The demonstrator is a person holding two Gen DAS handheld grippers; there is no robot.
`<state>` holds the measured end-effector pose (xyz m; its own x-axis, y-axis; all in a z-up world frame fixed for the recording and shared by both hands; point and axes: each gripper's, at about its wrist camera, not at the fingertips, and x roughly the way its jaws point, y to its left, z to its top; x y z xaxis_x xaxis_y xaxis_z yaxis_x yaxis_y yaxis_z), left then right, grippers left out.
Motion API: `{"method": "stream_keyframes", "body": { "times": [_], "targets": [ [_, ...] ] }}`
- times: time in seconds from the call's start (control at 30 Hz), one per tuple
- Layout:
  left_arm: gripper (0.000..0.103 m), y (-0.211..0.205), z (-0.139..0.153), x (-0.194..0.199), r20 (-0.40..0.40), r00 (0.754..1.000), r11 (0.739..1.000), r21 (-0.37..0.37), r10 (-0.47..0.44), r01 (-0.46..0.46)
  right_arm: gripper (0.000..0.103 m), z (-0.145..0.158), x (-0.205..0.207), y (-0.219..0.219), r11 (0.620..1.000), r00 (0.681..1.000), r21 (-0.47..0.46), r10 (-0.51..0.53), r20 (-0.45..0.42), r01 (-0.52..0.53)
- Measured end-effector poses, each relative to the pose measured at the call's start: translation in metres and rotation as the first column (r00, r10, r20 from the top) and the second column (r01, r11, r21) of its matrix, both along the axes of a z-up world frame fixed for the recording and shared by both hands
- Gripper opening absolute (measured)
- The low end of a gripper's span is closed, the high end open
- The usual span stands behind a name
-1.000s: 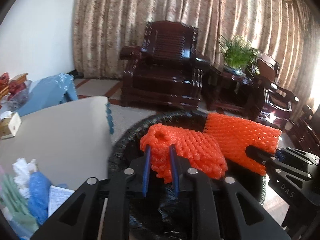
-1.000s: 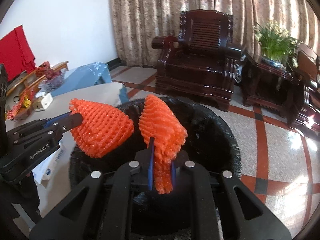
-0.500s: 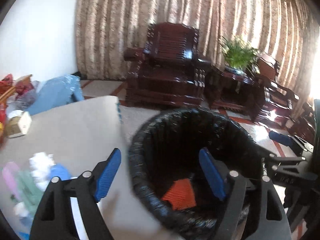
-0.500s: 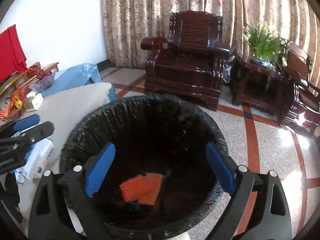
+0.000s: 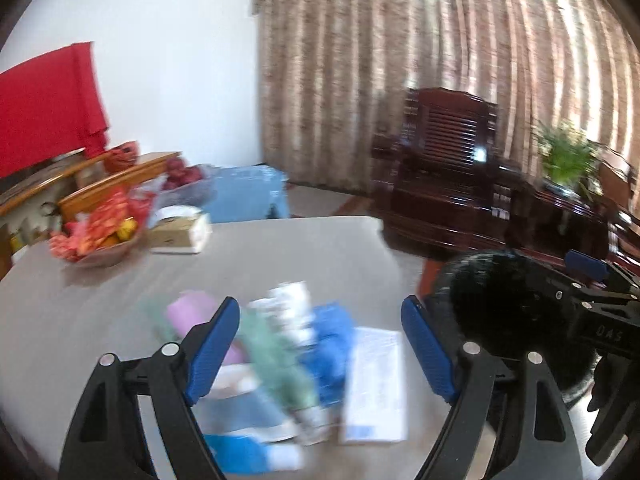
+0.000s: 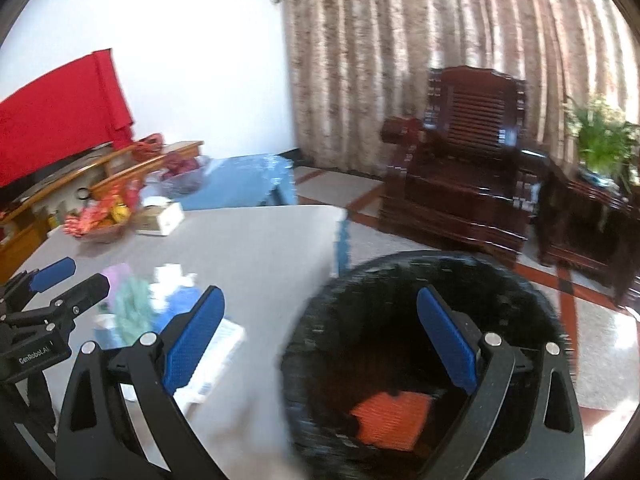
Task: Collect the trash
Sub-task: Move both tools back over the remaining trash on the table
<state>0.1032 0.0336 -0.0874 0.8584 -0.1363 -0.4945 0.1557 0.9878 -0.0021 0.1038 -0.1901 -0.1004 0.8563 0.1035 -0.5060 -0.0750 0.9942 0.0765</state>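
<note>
- Fruit bowl point(image 5: 96, 244) and tissue box point(image 5: 180, 232) sit at the far left of the table point(image 5: 280, 248), well apart from the litter; judged not part of the job
- Your left gripper point(image 5: 320, 352): jaws wide apart, nothing between the pads, having opened right up within the last second; it points down-forward straight over the trash pile point(image 5: 296, 344)
- Pile lies dead ahead of the left jaws, near the table's front edge: pink wrapper point(image 5: 188, 312) at its left, green crumple point(image 5: 272, 352) in the middle, blue crumple point(image 5: 328, 344), then a flat white leaflet point(image 5: 372, 384) at its right, long axis running away from you. All blurred, so exact overlaps can't be told
- Left hand is the nearer one to the pile; next grab is probably its job
- Your right gripper point(image 6: 320, 344): jaws also spread wide and empty, having just been opening; left pad over the table edge, right pad over the bin
- Black-lined trash bin point(image 6: 520, 292) stands just right of the table; orange foam net point(image 6: 392, 412) lies at its bottom
</note>
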Motion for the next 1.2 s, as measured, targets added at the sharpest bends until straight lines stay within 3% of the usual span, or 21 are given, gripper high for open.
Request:
{"method": "stream_keyframes", "body": {
  "times": [0.23, 0.37, 0.7, 0.9, 1.2],
  "targets": [
    [0.081, 0.045, -0.013, -0.011, -0.01, 0.994, 0.994, 0.005, 0.109, -0.109, 0.094, -0.015, 0.009, 0.056, 0.997, 0.997, 0.02, 0.073, -0.025, -0.072],
    [0.081, 0.063, -0.028, -0.02, -0.004, 0.989, 0.989, 0.021, 0.15, -0.15, 0.084, -0.032, 0.008, 0.08, 0.996, 0.995, 0.004, 0.085, -0.05, -0.085],
    [0.081, 0.08, -0.063, -0.036, -0.049, 0.981, 0.983, 0.004, 0.186, -0.186, 0.083, -0.08, 0.001, 0.125, 0.99, 0.984, -0.057, 0.12, -0.131, -0.128],
    [0.081, 0.086, -0.075, -0.04, -0.07, 0.977, 0.98, 0.01, 0.2, -0.2, 0.083, -0.106, 0.001, 0.141, 0.984, 0.972, -0.093, 0.134, -0.195, -0.154],
    [0.081, 0.088, -0.085, -0.04, -0.093, 0.974, 0.978, -0.009, 0.204, -0.206, 0.083, -0.108, -0.008, 0.121, 0.977, 0.976, -0.186, 0.062, -0.211, -0.102]
  ]
}}
